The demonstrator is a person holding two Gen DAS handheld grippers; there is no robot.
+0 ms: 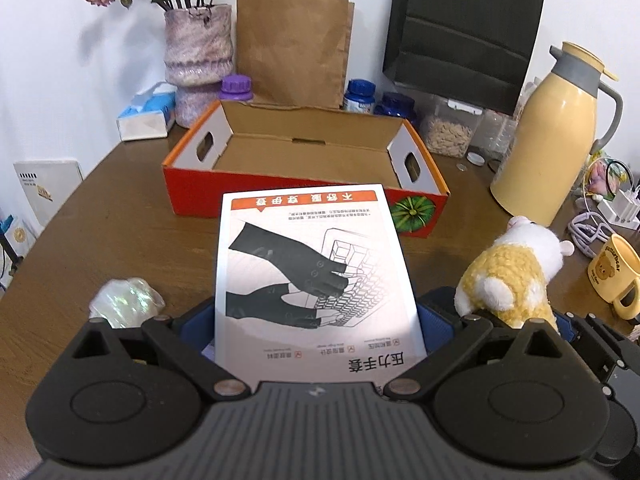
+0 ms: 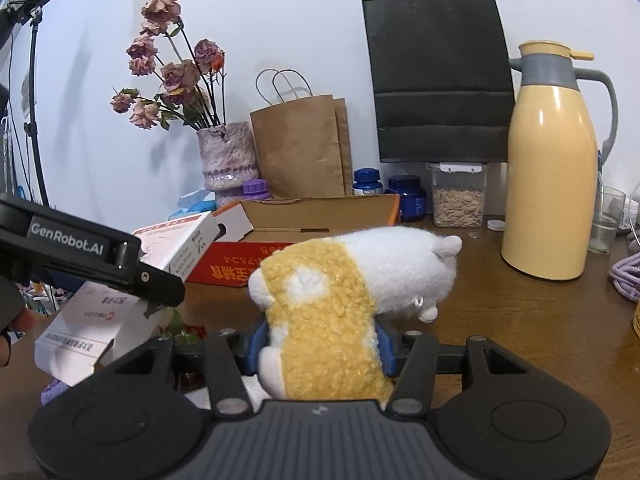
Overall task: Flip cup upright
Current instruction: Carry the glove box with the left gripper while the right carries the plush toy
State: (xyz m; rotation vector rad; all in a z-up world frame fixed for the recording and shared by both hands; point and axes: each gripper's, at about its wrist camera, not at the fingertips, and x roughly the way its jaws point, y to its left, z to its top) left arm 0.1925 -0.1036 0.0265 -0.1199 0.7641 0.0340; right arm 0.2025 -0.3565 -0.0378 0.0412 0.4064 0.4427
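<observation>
Wooden table (image 1: 120,216) against white wall (image 2: 280,20), crowded with bags.

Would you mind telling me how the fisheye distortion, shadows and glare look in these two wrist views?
Left wrist view: table edge bows, corners vignette dark; sheen on the crumpled plastic wrap. Right wrist view: dried flowers cast soft shadows on the wall; a highlight streaks the yellow thermos; both stay sharp.
</observation>
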